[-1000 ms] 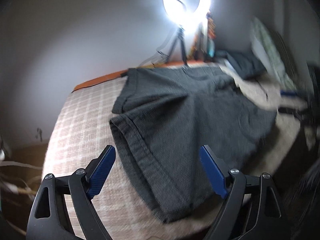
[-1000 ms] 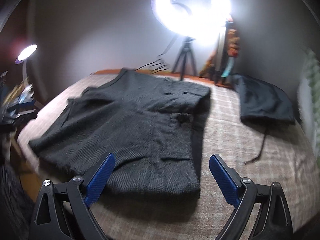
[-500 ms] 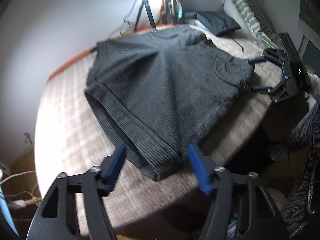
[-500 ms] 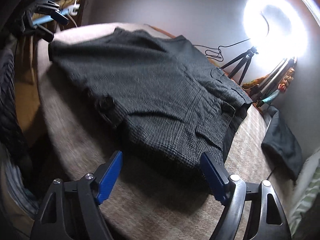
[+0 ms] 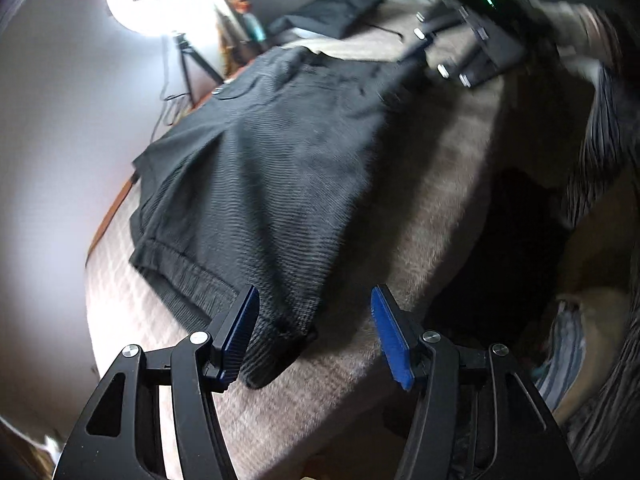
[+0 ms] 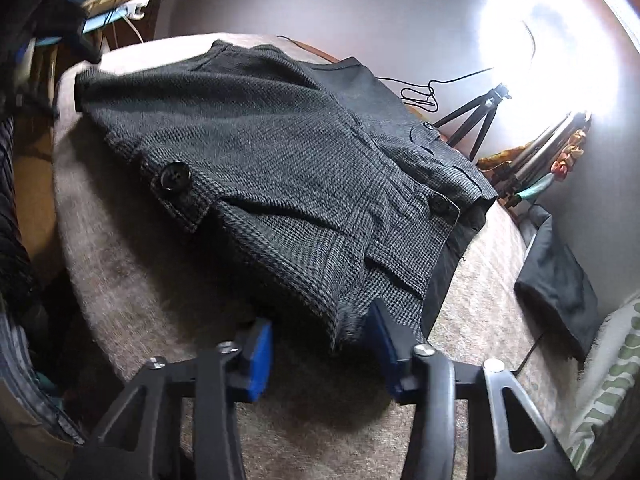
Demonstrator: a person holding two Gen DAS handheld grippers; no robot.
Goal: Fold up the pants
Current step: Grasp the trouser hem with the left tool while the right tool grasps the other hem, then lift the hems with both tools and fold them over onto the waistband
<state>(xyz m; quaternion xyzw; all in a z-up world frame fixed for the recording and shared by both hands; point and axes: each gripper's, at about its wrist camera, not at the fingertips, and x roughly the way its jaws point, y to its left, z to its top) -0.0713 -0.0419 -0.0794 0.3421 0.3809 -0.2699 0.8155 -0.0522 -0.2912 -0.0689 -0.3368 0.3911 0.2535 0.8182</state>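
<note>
Dark grey checked pants (image 5: 272,168) lie spread flat on a beige checked bed cover (image 5: 432,208). My left gripper (image 5: 316,330) is open, its blue pads either side of the near hem corner of a leg. In the right wrist view the pants (image 6: 288,160) show large black buttons and pocket flaps. My right gripper (image 6: 320,346) is open, with the near waistband corner lying between its pads. The right gripper also shows in the left wrist view (image 5: 464,52) at the far edge of the pants.
A lit ring light on a tripod (image 6: 548,44) stands beyond the bed. A folded dark garment (image 6: 556,280) and a green striped pillow (image 6: 612,384) lie at the right. A cable (image 6: 416,92) trails behind the pants. The bed edge drops off in front (image 5: 500,280).
Both grippers have moved down and in toward the pants. Each now has a near corner of the fabric between its open pads; before they hovered short of it.
</note>
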